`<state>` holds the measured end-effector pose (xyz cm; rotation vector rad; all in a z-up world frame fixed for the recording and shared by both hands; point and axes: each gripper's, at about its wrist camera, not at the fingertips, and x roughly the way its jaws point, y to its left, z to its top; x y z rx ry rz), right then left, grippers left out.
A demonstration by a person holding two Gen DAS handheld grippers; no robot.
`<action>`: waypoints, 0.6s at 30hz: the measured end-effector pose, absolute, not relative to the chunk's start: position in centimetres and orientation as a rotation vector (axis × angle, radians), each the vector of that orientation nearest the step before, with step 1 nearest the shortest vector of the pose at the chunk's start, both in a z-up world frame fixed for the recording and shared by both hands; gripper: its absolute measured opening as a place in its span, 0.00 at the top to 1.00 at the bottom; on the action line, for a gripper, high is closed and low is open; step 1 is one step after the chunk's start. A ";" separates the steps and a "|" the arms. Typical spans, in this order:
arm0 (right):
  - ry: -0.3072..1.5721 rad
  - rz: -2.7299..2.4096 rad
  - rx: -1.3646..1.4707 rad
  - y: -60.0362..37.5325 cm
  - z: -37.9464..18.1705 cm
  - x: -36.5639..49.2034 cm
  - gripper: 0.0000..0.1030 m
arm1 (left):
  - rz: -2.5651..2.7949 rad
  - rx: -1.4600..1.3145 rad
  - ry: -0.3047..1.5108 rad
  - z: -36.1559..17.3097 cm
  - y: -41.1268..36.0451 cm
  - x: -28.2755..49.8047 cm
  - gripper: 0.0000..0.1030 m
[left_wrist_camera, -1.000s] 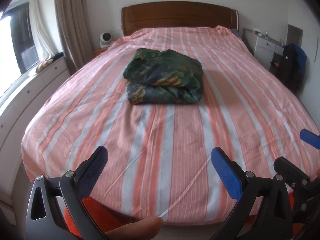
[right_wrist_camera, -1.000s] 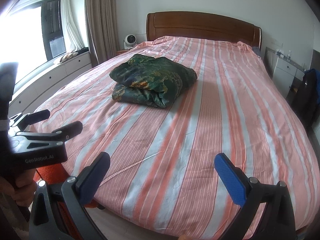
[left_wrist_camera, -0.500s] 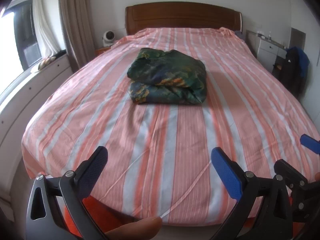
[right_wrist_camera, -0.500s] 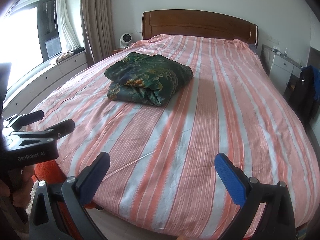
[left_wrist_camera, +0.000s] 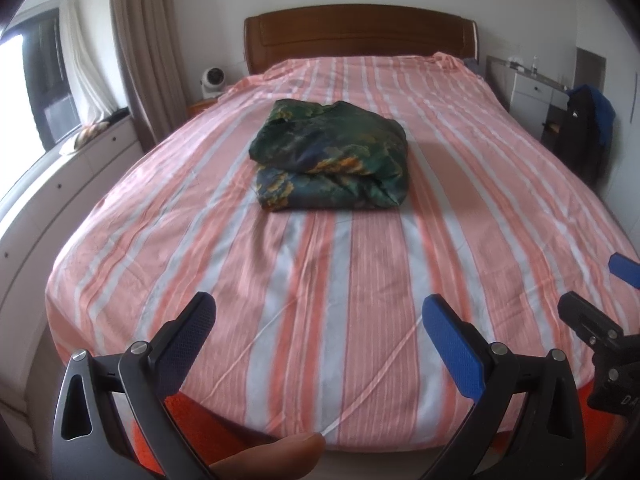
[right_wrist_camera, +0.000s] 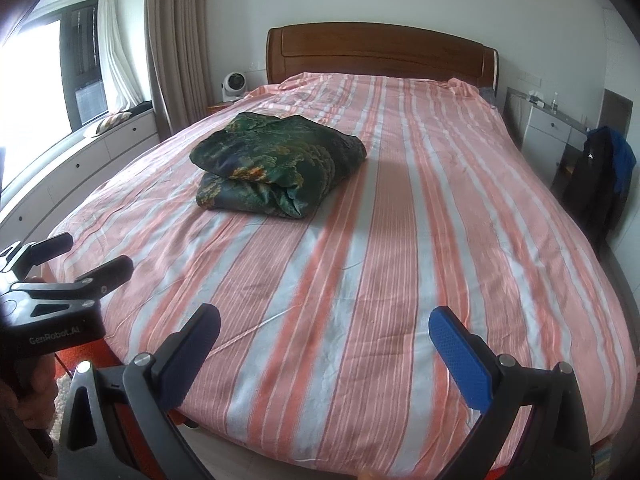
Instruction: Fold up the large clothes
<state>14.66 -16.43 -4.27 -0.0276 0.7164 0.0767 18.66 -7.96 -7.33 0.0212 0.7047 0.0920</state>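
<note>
A dark green patterned garment (left_wrist_camera: 330, 160) lies folded into a thick bundle on the middle of the bed (left_wrist_camera: 360, 280), which has a pink and white striped cover. It also shows in the right wrist view (right_wrist_camera: 276, 166). My left gripper (left_wrist_camera: 316, 320) is open and empty above the foot of the bed, well short of the garment. My right gripper (right_wrist_camera: 324, 332) is open and empty too, over the foot of the bed to the right of the left one. The left gripper shows at the left edge of the right wrist view (right_wrist_camera: 84, 254).
A wooden headboard (left_wrist_camera: 360, 36) stands at the far end. A white drawer unit (left_wrist_camera: 72, 176) runs under the window on the left. A small fan (left_wrist_camera: 213, 79) sits on a bedside table. A white desk (left_wrist_camera: 536, 92) and a dark jacket (left_wrist_camera: 584, 128) are on the right.
Both grippers have drawn back and risen a little from the bed, and the views have swung slightly. The garment has not moved. Both grippers stay open.
</note>
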 end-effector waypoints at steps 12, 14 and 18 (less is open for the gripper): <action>0.714 0.045 -0.064 -16.3 -3.8 14.3 0.00 | 0.105 0.039 0.687 -6.9 -8.1 18.3 0.00; 0.717 0.041 -0.067 -16.3 -3.8 14.2 0.00 | 0.108 0.041 0.681 -6.8 -8.2 18.3 0.00; 0.718 0.043 -0.064 -16.2 -3.7 14.1 0.00 | 0.114 0.055 0.672 -6.7 -8.3 18.1 0.00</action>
